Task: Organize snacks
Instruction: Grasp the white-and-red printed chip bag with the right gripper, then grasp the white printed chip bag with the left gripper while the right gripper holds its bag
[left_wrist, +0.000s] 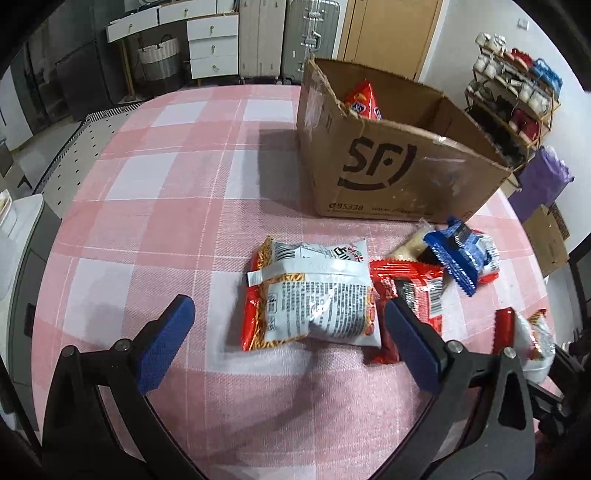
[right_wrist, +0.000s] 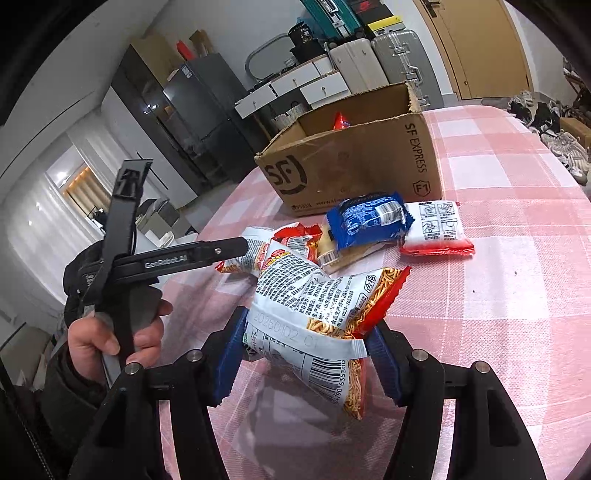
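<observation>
A white and red noodle snack bag (left_wrist: 314, 291) lies on the pink checked tablecloth (left_wrist: 177, 229). My left gripper (left_wrist: 288, 304) hangs open over its near side, blue pads either side, not pressing it. To its right lie a red packet (left_wrist: 413, 284) and a blue packet (left_wrist: 458, 254). My right gripper (right_wrist: 306, 350) is shut on a second noodle bag (right_wrist: 314, 314), held clear of the table. Beyond stands an open cardboard box (right_wrist: 354, 162) with a red bag (right_wrist: 341, 122) inside. A blue packet (right_wrist: 369, 218) and a white and red packet (right_wrist: 436, 229) lie in front of it.
A person's hand (right_wrist: 110, 339) holds the left gripper's handle at the table's left edge. A shoe rack (left_wrist: 517, 96) and a purple bag (left_wrist: 543, 184) stand past the table's right side. Drawers (left_wrist: 212, 44) and suitcases (left_wrist: 288, 37) line the far wall.
</observation>
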